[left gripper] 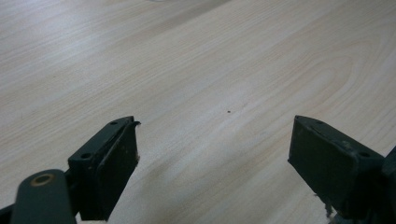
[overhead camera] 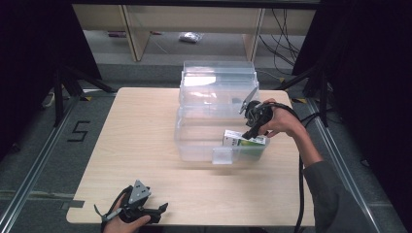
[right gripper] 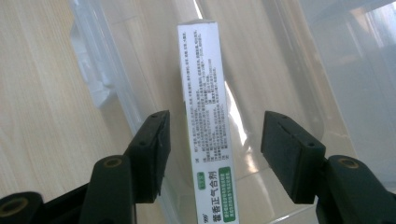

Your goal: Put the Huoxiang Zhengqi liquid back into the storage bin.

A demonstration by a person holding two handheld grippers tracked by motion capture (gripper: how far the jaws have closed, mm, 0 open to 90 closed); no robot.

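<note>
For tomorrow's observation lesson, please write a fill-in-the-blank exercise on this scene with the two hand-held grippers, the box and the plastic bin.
1. The white and green box lies inside the clear plastic ____.
2. The jaws of the right gripper stand ____ on either side of the box, not pressing it.
3. The left gripper rests near the table's ____ edge, close to the person.
4. Between the left gripper's jaws there is just bare ____ tabletop.

Missing words: bin; open; front; wooden

A pale wooden bench [overhead camera: 145, 145] stood on grey floor [overhead camera: 34, 145]; black curtains [overhead camera: 369, 73] hung at both sides, wooden shelving [overhead camera: 136, 29] behind.
</note>
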